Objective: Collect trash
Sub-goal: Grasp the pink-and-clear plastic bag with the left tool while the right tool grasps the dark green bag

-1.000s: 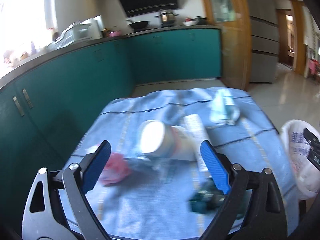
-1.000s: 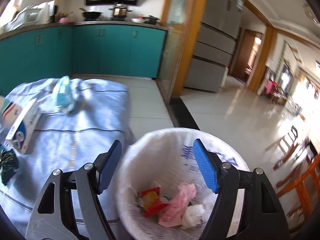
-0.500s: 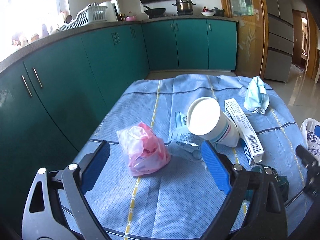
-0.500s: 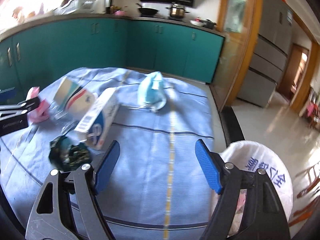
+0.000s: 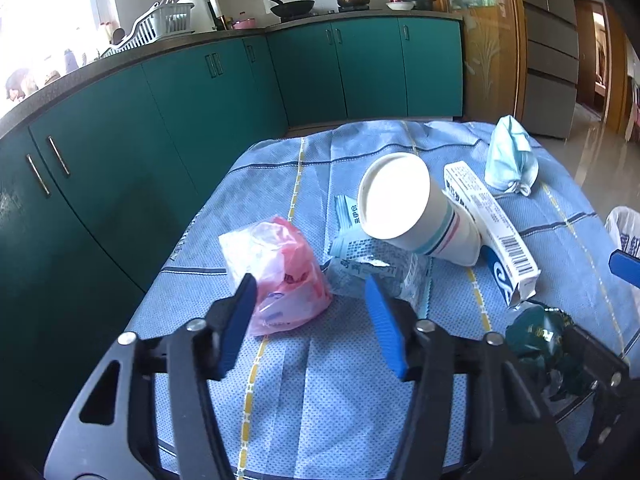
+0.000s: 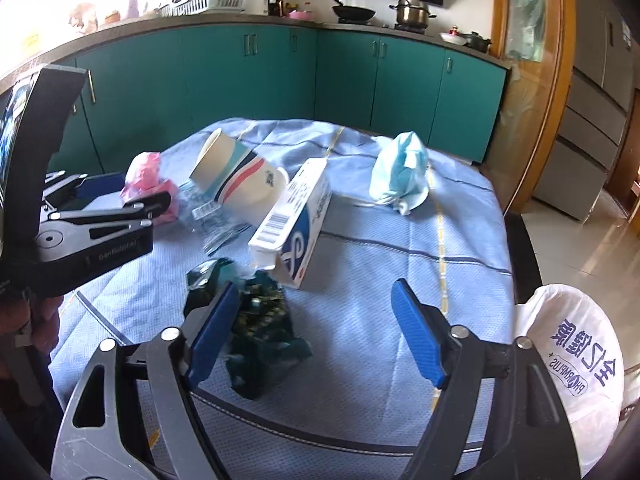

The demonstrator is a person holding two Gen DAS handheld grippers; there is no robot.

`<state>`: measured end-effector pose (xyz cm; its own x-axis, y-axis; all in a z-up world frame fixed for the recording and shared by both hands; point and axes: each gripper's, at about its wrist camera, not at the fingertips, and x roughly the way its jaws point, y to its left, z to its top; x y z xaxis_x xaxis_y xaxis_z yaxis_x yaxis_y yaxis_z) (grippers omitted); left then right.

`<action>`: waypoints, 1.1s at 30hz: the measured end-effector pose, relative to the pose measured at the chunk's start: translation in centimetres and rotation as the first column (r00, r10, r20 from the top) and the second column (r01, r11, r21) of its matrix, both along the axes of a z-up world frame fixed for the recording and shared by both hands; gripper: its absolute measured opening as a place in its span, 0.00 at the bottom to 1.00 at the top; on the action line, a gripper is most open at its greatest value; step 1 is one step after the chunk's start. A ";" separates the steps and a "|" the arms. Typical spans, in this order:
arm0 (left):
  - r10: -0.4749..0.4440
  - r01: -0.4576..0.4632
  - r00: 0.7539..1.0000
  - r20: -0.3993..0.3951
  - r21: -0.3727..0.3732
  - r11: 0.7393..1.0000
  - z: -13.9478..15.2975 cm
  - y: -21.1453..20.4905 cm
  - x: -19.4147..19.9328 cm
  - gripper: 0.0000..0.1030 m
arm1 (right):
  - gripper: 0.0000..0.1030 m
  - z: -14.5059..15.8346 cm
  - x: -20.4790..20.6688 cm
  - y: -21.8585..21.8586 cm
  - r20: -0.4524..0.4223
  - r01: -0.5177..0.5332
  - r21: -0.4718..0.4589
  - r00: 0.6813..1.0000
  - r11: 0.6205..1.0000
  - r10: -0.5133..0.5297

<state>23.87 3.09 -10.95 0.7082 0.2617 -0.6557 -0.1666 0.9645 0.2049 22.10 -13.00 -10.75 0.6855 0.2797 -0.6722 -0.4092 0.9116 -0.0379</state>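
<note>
Your left hand-held gripper (image 5: 308, 320) hangs low over the bench (image 5: 360, 408), which is draped in a blue checked cloth with yellow stripes. Its blue pads are spread apart with nothing between them. Its left pad sits just in front of a crumpled pink and clear plastic bag (image 5: 276, 272), and its right pad is near a crinkled clear wrapper with printed labels (image 5: 376, 268).

Behind that wrapper, a white paper cup with teal, pink and dark stripes (image 5: 404, 208) lies on its side, mouth toward your left camera. It leans against a long white and blue cardboard box with a barcode (image 5: 492, 228). Farther back rests a bunched light blue face mask (image 5: 508, 156), apart from the box.

Your right hand-held gripper (image 6: 316, 328) is likewise spread and holds nothing. Its left pad overlaps a crumpled dark green foil wrapper (image 6: 260, 328) lying near the bench's front edge, just in front of the open end of the box (image 6: 296, 224). Whether the pad touches the foil cannot be told.

A bin lined with a white plastic bag with blue print (image 6: 576, 356) stands beside the bench, off your right side.
</note>
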 end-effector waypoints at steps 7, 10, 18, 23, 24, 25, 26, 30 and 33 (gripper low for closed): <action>0.001 -0.002 1.000 -0.016 -0.048 0.999 -0.1 1.0 -0.1 0.54 | 0.81 -0.8 -0.3 0.8 -0.022 -0.017 -0.033 1.000 0.999 0.016; 0.006 -0.008 1.000 -0.019 -0.065 0.998 -0.1 1.4 -0.2 0.54 | 0.81 -0.8 -0.4 1.0 -0.022 -0.028 -0.027 0.999 0.999 0.028; 0.023 -0.025 1.000 -0.015 -0.111 0.994 0.1 2.4 -0.5 0.66 | 0.29 -0.3 -0.7 0.7 -0.008 -0.043 0.010 0.999 0.999 0.043; 0.033 -0.033 0.999 -0.003 -0.156 0.987 0.2 3.1 -0.6 0.87 | 0.29 0.7 -0.5 -1.2 -0.003 -0.012 0.093 1.000 0.996 0.012; 0.036 -0.035 0.999 0.001 -0.167 0.985 0.3 3.3 -0.6 0.87 | 0.29 0.8 -0.5 -1.6 -0.004 -0.011 0.114 1.000 0.993 0.011; 0.040 -0.040 0.999 0.000 -0.173 0.984 0.3 3.5 -0.4 0.87 | 0.29 1.1 -0.5 -2.1 0.000 -0.005 0.136 1.000 0.991 0.005; 0.046 -0.046 0.999 0.000 -0.171 0.984 0.2 3.6 -0.2 0.87 | 0.29 1.3 -0.4 -2.5 0.007 0.006 0.147 1.000 0.989 -0.007; 0.063 -0.067 0.998 -0.023 -0.178 0.982 -0.3 4.3 0.7 0.87 | 0.29 1.6 0.0 -3.9 0.011 0.056 0.166 0.998 0.984 -0.058; 0.072 -0.076 0.997 -0.030 -0.183 0.980 -0.8 4.6 1.0 0.87 | 0.52 1.1 0.7 -4.6 -0.024 0.099 0.168 0.995 0.981 -0.096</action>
